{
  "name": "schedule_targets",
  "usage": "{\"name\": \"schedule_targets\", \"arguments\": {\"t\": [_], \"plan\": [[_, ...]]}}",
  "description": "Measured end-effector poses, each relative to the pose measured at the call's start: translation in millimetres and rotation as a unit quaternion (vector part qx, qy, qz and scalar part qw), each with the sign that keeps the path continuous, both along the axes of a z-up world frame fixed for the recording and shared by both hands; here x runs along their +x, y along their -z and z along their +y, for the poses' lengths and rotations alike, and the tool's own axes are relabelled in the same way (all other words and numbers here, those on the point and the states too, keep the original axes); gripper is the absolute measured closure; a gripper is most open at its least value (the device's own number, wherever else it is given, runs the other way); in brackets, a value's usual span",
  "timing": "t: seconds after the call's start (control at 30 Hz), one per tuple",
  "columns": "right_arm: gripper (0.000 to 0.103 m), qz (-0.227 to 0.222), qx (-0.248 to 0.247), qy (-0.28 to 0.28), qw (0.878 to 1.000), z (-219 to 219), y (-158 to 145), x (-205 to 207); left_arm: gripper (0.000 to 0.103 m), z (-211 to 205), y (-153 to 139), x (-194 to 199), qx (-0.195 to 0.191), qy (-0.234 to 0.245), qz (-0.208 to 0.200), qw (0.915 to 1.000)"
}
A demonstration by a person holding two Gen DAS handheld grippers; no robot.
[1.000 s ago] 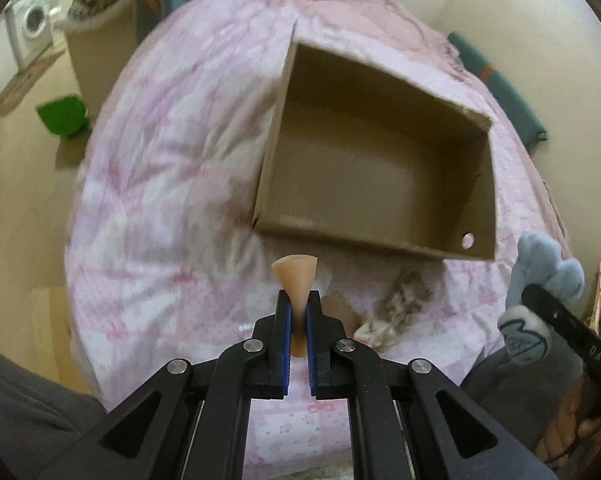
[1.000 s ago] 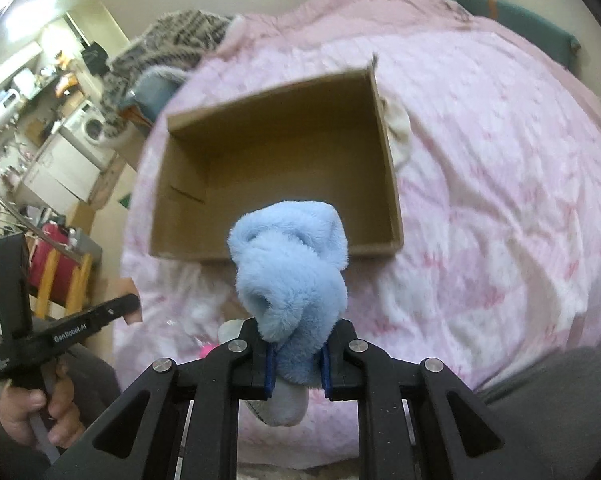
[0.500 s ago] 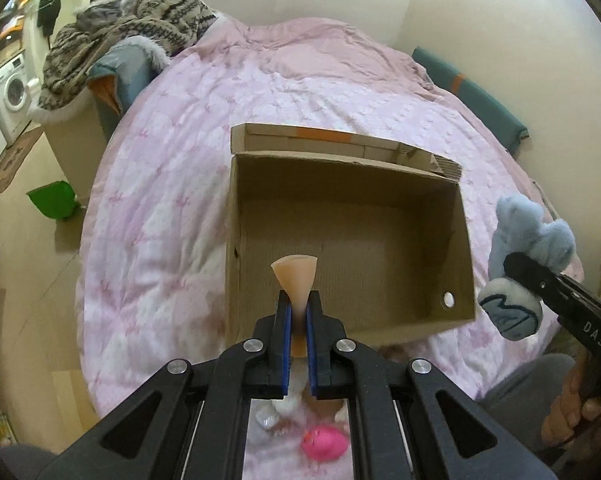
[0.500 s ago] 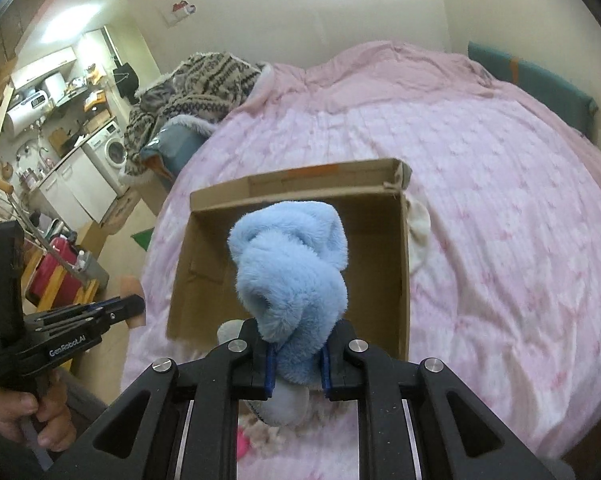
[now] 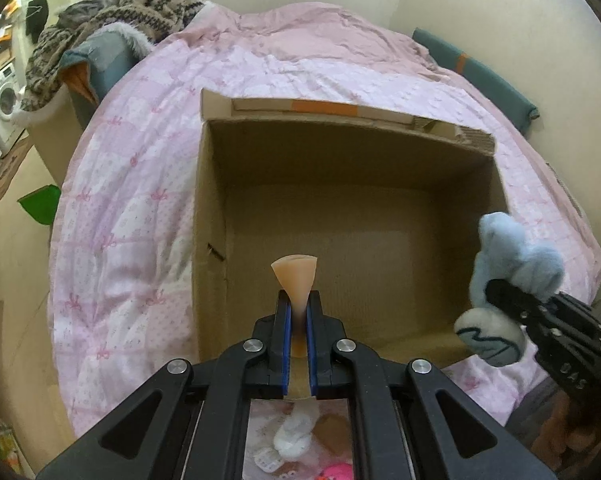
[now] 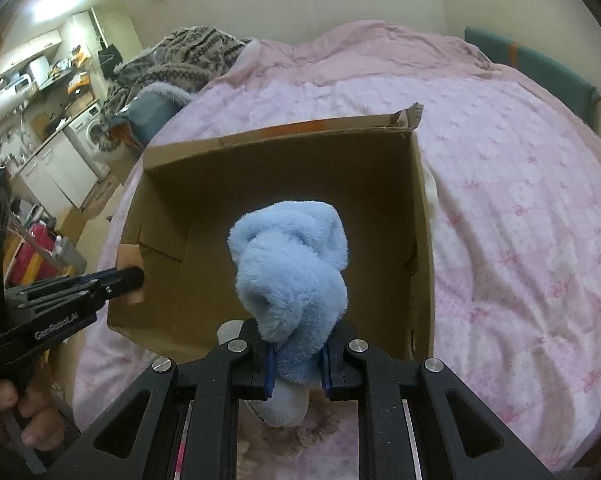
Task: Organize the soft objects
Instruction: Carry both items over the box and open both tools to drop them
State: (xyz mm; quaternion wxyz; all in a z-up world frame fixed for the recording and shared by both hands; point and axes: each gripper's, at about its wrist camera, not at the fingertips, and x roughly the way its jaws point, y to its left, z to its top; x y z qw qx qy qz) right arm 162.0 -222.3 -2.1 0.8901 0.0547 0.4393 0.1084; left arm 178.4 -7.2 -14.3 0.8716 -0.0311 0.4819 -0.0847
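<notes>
Cardboard box (image 5: 340,216) seen empty, nothing deposited yet; left gripper (image 5: 296,320) clamped on peach soft piece (image 5: 295,276), right gripper (image 6: 296,356) clamped on blue plush (image 6: 288,264), both held above box

Fluffy blue plush (image 6: 288,264), peach, perhaps rubbery, piece (image 5: 295,280), open cardboard box (image 5: 380,148)

Dim warm indoor light, brightest from a ceiling lamp (image 6: 54,6) upper left in the right wrist view, box interior (image 5: 340,216) in soft shadow, heavy fisheye bending with black vignette at corners, slight motion blur, close-in gripper hardware and bottom-edge clutter soft, no real glare.
</notes>
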Motion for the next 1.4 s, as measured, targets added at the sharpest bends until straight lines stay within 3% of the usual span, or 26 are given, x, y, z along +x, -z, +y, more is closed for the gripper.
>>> {"name": "schedule_targets", "arguments": {"t": [0.2, 0.47, 0.8, 1.1, 1.2, 1.23, 1.27, 1.33, 1.4], "plan": [[0.085, 0.002, -0.009, 0.004, 1.000, 4, 9, 7, 0.097, 13, 10, 7, -0.017, -0.025, 0.016, 0.9994], [0.085, 0.009, -0.019, -0.003, 1.000, 9, 18, 13, 0.097, 2, 12, 4, 0.009, -0.010, 0.007, 0.9999], [0.085, 0.018, -0.015, -0.006, 1.000, 11, 21, 15, 0.095, 0, 16, 4, 0.009, -0.010, 0.010, 0.9999], [0.076, 0.033, 0.014, 0.005, 0.999, 3, 23, 18, 0.082, -2, 14, 2, 0.005, -0.005, 0.011, 0.9999], [0.073, 0.032, 0.020, 0.009, 0.999, 1, 22, 19, 0.066, -4, 12, -1, 0.009, -0.004, 0.003, 0.9999], [0.070, 0.031, 0.020, 0.009, 0.999, 1, 22, 19, 0.055, -4, 10, -2, 0.011, -0.006, -0.001, 0.9999], [0.058, 0.031, 0.021, 0.009, 0.999, 1, 21, 19, 0.045, -4, 9, -3, 0.011, -0.008, -0.005, 0.9999], [0.031, 0.024, 0.027, 0.013, 0.999, 0, 18, 18, 0.039, -2, 4, -4, 0.006, -0.010, -0.017, 0.9998], [0.027, 0.007, 0.028, 0.017, 0.999, -1, 13, 15, 0.038, -2, 0, -5, 0.008, -0.012, -0.025, 0.9996]]}}
